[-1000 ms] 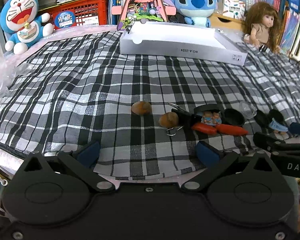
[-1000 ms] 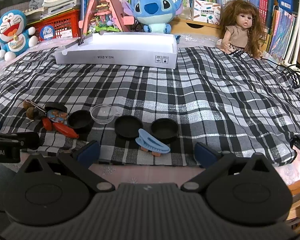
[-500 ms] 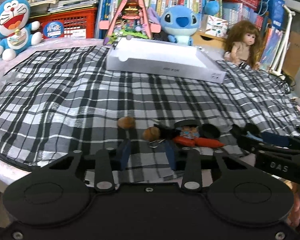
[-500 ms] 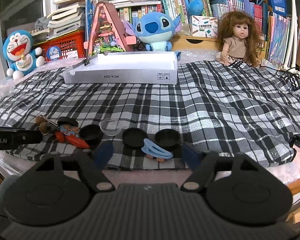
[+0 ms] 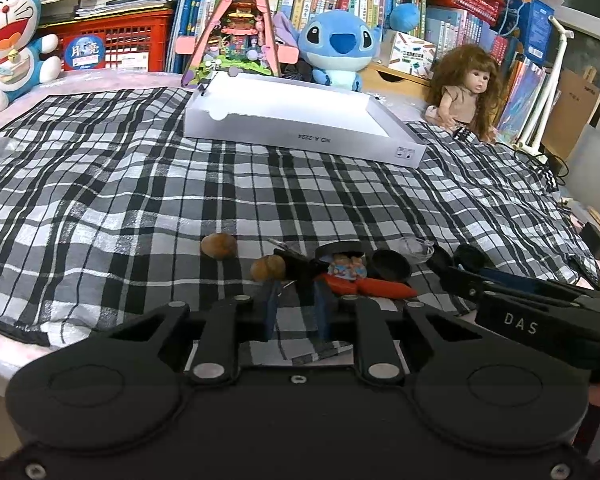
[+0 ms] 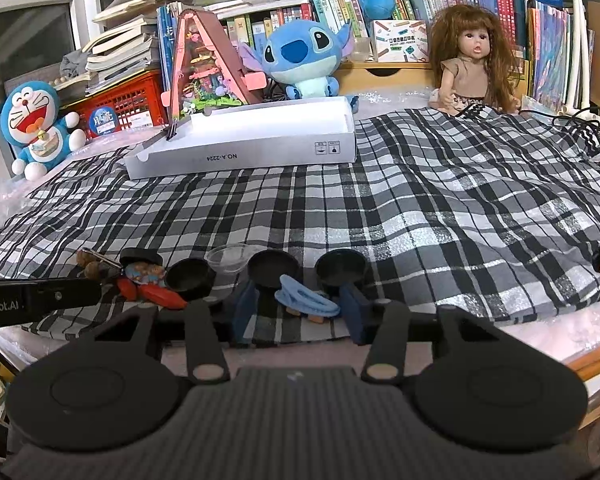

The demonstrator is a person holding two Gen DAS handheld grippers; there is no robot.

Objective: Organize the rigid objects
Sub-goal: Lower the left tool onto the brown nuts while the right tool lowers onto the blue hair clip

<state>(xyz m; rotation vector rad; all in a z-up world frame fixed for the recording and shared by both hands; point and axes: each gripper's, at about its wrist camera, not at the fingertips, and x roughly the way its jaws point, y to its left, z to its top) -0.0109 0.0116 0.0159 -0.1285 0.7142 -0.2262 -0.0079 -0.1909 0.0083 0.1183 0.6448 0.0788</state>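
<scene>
Small objects lie along the near edge of the plaid cloth (image 5: 148, 200): two brown nuts (image 5: 219, 245) (image 5: 267, 268), a red-orange piece (image 5: 380, 288), a small painted figure (image 5: 347, 269), black round lids (image 6: 273, 269) (image 6: 341, 271) (image 6: 189, 275), a clear dish (image 6: 228, 259) and a blue hair clip (image 6: 306, 300). My left gripper (image 5: 294, 314) hangs empty, jaws nearly shut, just short of the nearer nut. My right gripper (image 6: 298, 312) is partly open, its fingers either side of the blue clip, not touching it. An open white box (image 5: 300, 126) lies at the back.
Plush toys (image 5: 8, 48) (image 6: 300, 56), a doll (image 6: 474, 60), a pink triangular toy house (image 5: 236, 28), a red crate (image 5: 112, 46) and shelves of books stand behind the box. The table's edge runs just under both grippers. The right gripper's body (image 5: 540, 316) reaches in at the left view's right.
Both grippers have pulled back and risen. Both sets of jaws have narrowed from wide open, the left almost to shut. No object on the cloth has moved.
</scene>
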